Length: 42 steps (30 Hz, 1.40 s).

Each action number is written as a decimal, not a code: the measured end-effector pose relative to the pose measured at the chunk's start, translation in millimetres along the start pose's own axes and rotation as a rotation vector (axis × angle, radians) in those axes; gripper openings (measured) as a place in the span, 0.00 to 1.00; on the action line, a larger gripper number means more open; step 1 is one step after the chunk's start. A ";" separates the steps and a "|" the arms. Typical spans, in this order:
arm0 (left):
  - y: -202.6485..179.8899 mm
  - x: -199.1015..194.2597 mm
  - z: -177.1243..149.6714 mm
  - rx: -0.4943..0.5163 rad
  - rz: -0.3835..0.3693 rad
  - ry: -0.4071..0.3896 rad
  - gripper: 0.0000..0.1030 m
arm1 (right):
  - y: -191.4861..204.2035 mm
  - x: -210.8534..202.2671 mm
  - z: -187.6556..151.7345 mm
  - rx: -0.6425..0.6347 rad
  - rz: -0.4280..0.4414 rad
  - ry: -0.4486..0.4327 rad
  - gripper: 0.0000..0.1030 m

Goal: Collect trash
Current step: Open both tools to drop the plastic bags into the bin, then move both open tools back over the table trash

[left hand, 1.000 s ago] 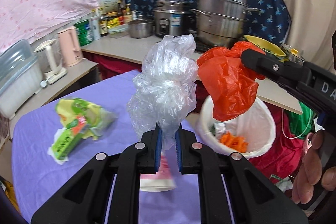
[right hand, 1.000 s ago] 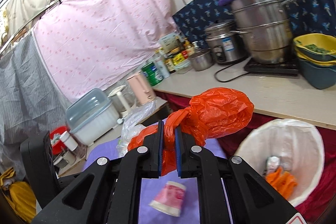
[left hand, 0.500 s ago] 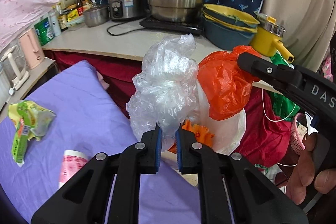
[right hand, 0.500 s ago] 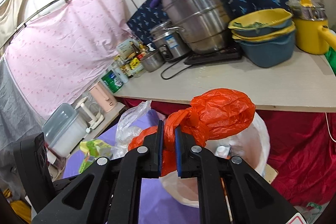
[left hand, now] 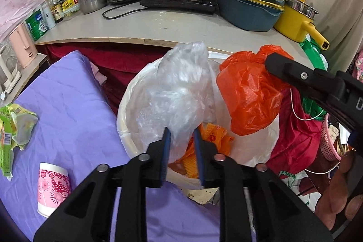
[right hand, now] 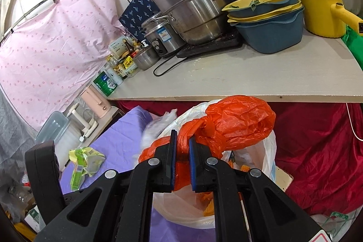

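Note:
A crumpled clear plastic bag (left hand: 179, 92) hangs over the white-lined trash bin (left hand: 129, 110), its tail between the blue pads of my left gripper (left hand: 181, 142). The jaws are opening and the pads stand a little off the film. My right gripper (right hand: 180, 149) is shut on the knotted neck of an orange plastic bag (right hand: 236, 124), held over the bin's (right hand: 270, 151) right side. In the left wrist view the orange bag (left hand: 247, 96) hangs from the right gripper (left hand: 272, 62) beside the clear one. Orange wrappers (left hand: 215, 135) lie inside the bin.
A pink paper cup (left hand: 53, 187) and a crumpled green wrapper (left hand: 13, 128) lie on the purple-covered table (left hand: 74, 106) left of the bin. Behind the bin runs a counter (left hand: 158, 26) with steel pots, stacked basins and a yellow pot. Red cloth hangs below it.
Both grippers swung right from above the table and sank, and now hold their bags over the bin. The left jaws have parted around the clear bag. The right grip is unchanged.

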<state>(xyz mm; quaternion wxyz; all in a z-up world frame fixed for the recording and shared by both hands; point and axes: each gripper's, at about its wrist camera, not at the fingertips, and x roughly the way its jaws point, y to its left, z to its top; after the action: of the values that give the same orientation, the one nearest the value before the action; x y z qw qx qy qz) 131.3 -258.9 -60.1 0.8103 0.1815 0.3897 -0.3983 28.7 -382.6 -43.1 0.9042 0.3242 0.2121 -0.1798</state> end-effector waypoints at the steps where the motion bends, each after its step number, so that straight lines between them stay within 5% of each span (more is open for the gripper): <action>1: 1.6 -0.6 -0.6 -0.003 0.012 -0.011 0.34 | 0.0 2.2 -0.4 0.002 -0.001 0.003 0.10; 3: 4.1 -3.2 -1.4 -0.005 0.036 -0.035 0.49 | 0.4 7.1 -2.2 0.004 -0.003 0.010 0.10; 7: 6.7 -6.5 -1.0 0.008 0.068 -0.058 0.59 | 4.4 16.6 -4.5 0.001 0.000 0.021 0.15; 11: 11.6 -10.4 -0.9 0.009 0.090 -0.073 0.67 | 11.0 18.6 -5.4 -0.004 0.007 0.013 0.36; 18: 22.6 -18.2 -4.4 -0.021 0.099 -0.079 0.68 | 26.7 12.2 -4.2 -0.036 0.007 0.001 0.36; 27: 50.2 -48.6 -19.3 -0.089 0.119 -0.110 0.76 | 55.2 -3.7 -12.3 -0.084 0.018 -0.006 0.50; 42: 140.9 -103.0 -73.8 -0.214 0.225 -0.139 0.81 | 129.9 7.3 -64.6 -0.162 0.096 0.090 0.62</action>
<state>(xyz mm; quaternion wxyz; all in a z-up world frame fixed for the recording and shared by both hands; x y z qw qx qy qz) 167.2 -75.5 -29.0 0.8895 0.1086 0.3501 -0.2729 77.7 -246.9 -25.7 0.9245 0.2676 0.2507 -0.1037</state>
